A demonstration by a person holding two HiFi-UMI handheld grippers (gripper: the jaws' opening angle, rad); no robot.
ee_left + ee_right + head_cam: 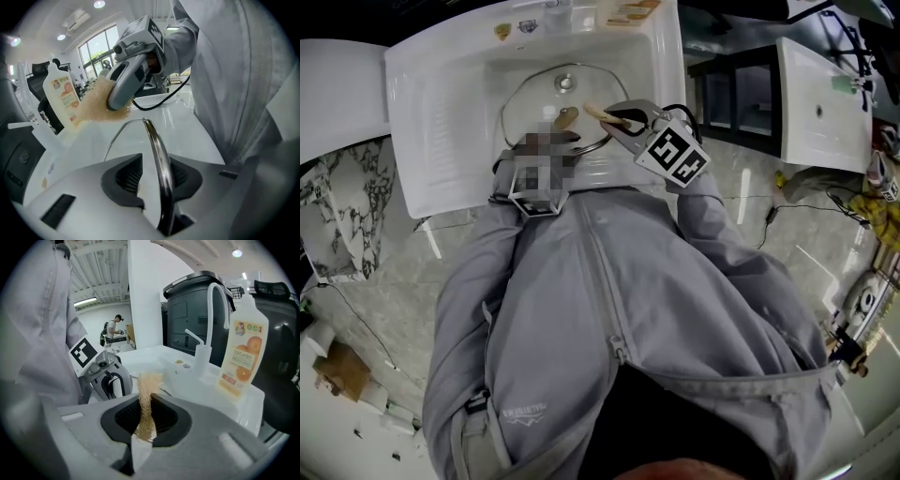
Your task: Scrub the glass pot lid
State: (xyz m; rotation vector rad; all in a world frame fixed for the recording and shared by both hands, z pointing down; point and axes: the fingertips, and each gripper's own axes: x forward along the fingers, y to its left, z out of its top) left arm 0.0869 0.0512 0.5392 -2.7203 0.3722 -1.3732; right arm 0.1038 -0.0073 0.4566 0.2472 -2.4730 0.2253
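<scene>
Glass pot lid point(539, 101) lies in the basin of the sink point(441, 122) with its knob point(566, 82) up. The part of its metal rim nearest the sink's front edge runs between the jaws of my left tool point(153, 178). Those jaws stand spread: the rim sits close by one pad with a clear gap to the other, so I judge the lid is not really held. My right tool point(146, 414) is pinching a tan scrub pad point(150, 380), which sticks out past the jaws and hangs over the glass near the middle of the sink. I cannot tell whether it touches the glass.

To scrub well, I want the left tool squeezed onto the metal rim first, not onto bare glass. The white basin looks slick, and a loose lid would likely skate or tip under the first push. With the rim steadied, I lay the free end of the pad flat on the glass and rub in small circles from the knob out toward the sink's walls. I press only as hard as the left grip can resist. I keep the right tool's hard tips off the glass and watch that the pad does not creep out of the jaws. The soap bottle point(243, 348) stands at the back of the sink if the pad runs dry.
</scene>
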